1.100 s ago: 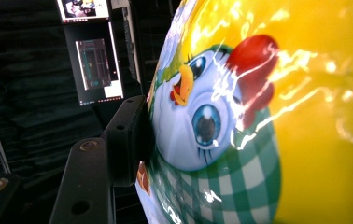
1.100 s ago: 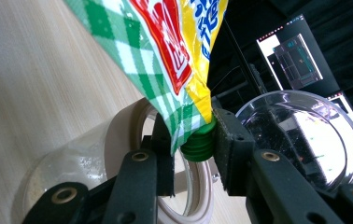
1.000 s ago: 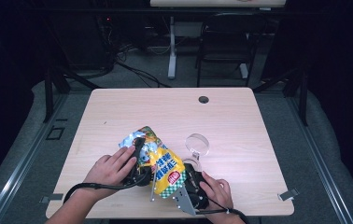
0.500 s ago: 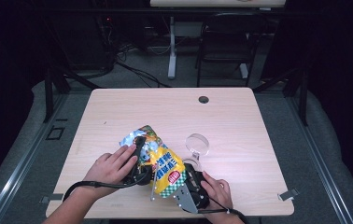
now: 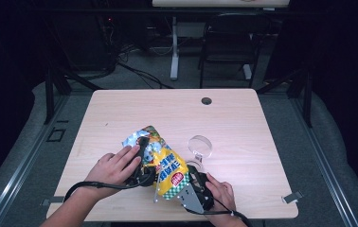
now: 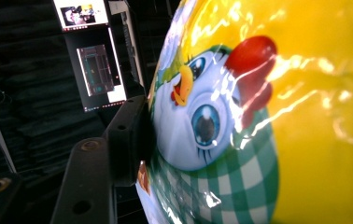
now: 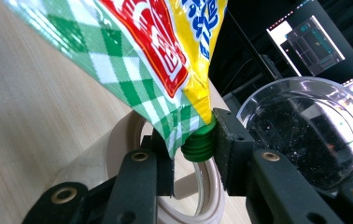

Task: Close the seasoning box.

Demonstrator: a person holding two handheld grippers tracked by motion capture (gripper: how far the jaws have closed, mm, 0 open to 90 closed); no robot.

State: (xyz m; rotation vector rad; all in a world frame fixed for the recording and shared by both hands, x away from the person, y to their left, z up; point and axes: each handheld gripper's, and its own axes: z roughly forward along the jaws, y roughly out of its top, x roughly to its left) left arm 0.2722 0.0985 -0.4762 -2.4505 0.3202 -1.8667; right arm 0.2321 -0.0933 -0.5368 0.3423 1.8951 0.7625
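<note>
Claw, right (image 7: 191, 140): closed on the green screw cap (image 7: 198, 145) at the pouch's lower corner; in the right gripper view both pads press the cap's sides, and a fold of the pouch is caught against the left pad.
Claw, left (image 5: 141, 158): clamped across the pouch's body; in the left gripper view one black pad (image 6: 130, 140) bears on the printed face and the other is hidden behind the foil. Its jaws have just been closing a little, with the pouch between them.
Pouch (image 5: 163, 163): yellow-and-green spouted pouch, lower centre of the high view, lying aslant on the counter (image 5: 243, 118) between the two hands, its crumpled silver top toward the upper left.
Step in hand: judged as uncapping, with the left claw steadying the pouch and the right holding the cap; nothing shows the cap loosened yet.
Next move calls for: probably a turn of the right claw about the spout's axis while the left holds firm; a hard squeeze on the body could push the contents out once the cap loosens.
Nearby: clear round dish (image 5: 199, 144) just right of the pouch, likely the vessel to fill; a pale ring (image 7: 132, 140) lies under the right claw.
In the way: the dish rim sits close beside the right claw, and the trapped fold of foil may drag as the cap turns.
Farther off: dark grommet hole (image 5: 206, 100), well apart.
</note>
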